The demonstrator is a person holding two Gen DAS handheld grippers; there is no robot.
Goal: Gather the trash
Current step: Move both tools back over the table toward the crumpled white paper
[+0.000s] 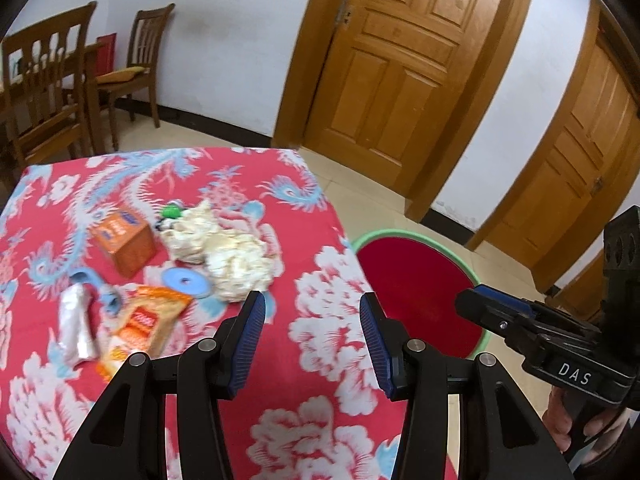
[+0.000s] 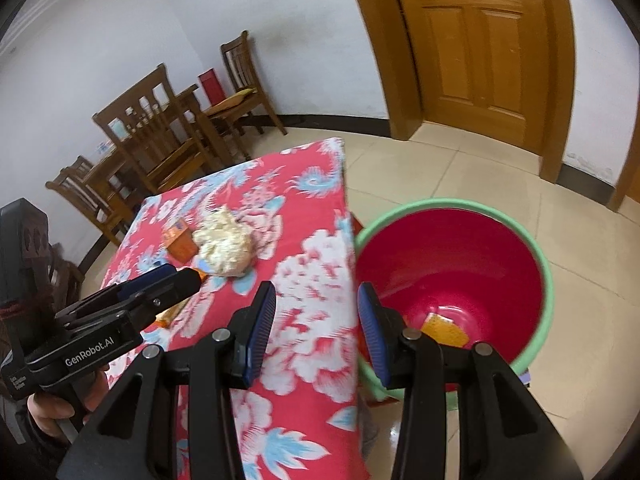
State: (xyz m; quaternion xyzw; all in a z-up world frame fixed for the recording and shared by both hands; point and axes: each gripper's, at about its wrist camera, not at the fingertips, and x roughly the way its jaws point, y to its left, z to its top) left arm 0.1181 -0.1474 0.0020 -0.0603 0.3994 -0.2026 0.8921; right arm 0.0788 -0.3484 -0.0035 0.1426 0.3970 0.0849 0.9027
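1. Trash is seen in the left wrist view as a loose cluster on the left half of the bench [image 1: 328,280], which is draped in a red flowered cloth: a crumpled paper wad [image 1: 224,256], an orange carton [image 1: 124,240] just beside it, a blue disc [image 1: 186,282] touching the wad's near edge, a silvery wrapper [image 1: 76,320] and an orange snack packet [image 1: 148,320] nearest the camera.
2. The left tongs [image 1: 312,332] are held parted above bare cloth, with nothing between the pads; the trash lies ahead and to their left.
3. The red bucket [image 1: 420,280] with a green rim is seen on the floor just off the bench's right edge, and the right tongs [image 1: 496,304] are seen beside it.
4. For a clean pick, the wad is judged the nearest bulky target; the pads should be lowered on either side of it and closed only once both flanks are covered, since crumpled paper is likely to compress and slip.
5. The disc touching the wad could be dragged along, so a straight lift is advised.
6. In the right wrist view, the right tongs [image 2: 316,332] are parted and empty, straddling the bench edge with the bucket [image 2: 548,280] to their right.
7. An orange scrap [image 2: 444,330] is seen at the bottom of the bucket.
8. The wad [image 2: 224,246] and carton [image 2: 180,242] lie further up the bench, well apart from these pads; the left tongs [image 2: 188,276] are seen nearer them.
9. Any drop should be made well inside the rim.
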